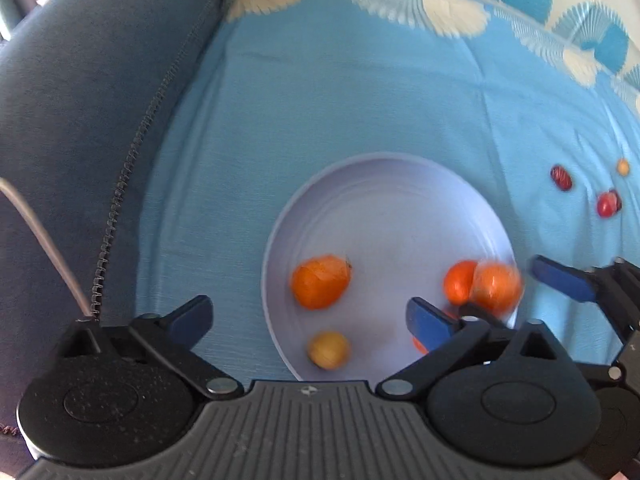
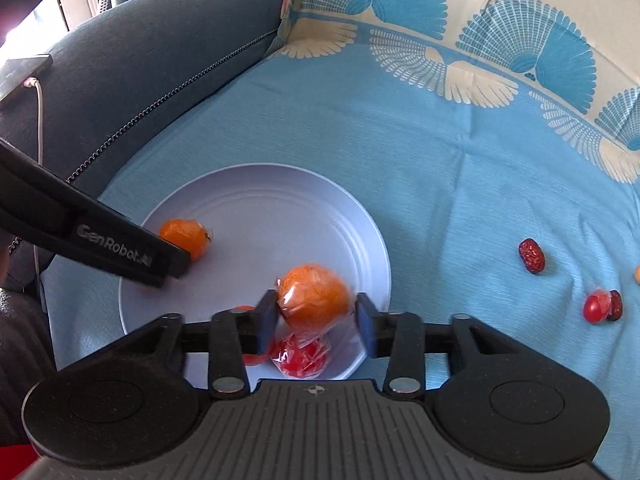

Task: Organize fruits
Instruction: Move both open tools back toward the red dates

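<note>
— Right gripper (image 2: 316, 316)?
— Low centre of the right wrist view, spread around a wrapped orange (image 2: 314, 300), with a gap showing on the right side and the left pad (image 2: 268, 320) close against the wrapper. Not clearly clamped; cannot tell whether gripping or just released.
— And under it?
— Pale plate (image 2: 256, 208) on the blue cloth (image 2: 440, 184); a red wrapped fruit (image 2: 302, 356) just below the orange, at the plate's near rim.
— Left gripper (image 1: 308, 320)?
— Wide apart, holding nothing, bottom of the left wrist view, hanging over the plate's (image 1: 384, 200) left rim.
— Rest of the plate?
— Another orange (image 1: 320, 282) left of centre, a small yellowish fruit (image 1: 329, 350) below it.
— Off the plate?
— Right of frame on the cloth: a red date (image 2: 532, 255), further right a red cherry-like fruit (image 2: 596, 308) touching a darker one.
— Upper left?
— Dark blue cushion (image 2: 140, 64) with a zip.
</note>
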Motion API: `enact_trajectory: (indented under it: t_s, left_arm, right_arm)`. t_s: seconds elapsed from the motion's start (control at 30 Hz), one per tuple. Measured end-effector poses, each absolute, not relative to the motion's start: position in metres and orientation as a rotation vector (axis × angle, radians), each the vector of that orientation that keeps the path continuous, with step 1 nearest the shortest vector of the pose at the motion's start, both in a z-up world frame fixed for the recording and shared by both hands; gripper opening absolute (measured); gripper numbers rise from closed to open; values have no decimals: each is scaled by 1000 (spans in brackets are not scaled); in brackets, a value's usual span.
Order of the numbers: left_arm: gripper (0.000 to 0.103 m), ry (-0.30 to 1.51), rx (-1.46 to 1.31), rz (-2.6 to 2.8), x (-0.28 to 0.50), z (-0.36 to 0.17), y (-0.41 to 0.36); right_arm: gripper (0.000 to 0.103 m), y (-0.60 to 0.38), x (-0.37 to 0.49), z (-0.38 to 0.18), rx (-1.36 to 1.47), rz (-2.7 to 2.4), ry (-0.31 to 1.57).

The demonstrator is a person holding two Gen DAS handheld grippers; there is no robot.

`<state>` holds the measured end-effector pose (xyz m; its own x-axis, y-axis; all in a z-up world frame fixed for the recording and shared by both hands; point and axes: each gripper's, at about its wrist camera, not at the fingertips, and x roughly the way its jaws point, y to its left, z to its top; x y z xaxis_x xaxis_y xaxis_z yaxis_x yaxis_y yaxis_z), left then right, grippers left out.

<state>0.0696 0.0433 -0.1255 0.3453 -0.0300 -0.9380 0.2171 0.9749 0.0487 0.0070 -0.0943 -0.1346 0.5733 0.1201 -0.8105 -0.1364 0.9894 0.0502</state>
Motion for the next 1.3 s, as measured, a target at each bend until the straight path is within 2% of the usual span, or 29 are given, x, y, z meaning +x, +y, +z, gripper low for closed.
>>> enact_trajectory:
  t_s: [0.03,0.07,0.3,0.87,1.07,1.3]
  left_arm:
    - [103,1208,169,-158,68,-119,45]
    - [103,1225,168,-157,65,-115,47]
    - [103,1306,164,-158,27,-62,57]
    - [103,1010,181,-246,-102,192,40]
    - [103,936,137,-250,-138,249,43]
    - [103,827,118,-311,-168,284,41]
  right_arm:
    - [85,-97,3,-129,-18,141,931]
    - [93,-99,-3,-122,-21,133,916]
    - [95,-118,-69,-75,27,81,912]
    - [99,-134,-184,24,56,-21,720]
    - [99,-133,-205,33,43,-38,714]
    - [99,-140,-210,31,41,-85,727]
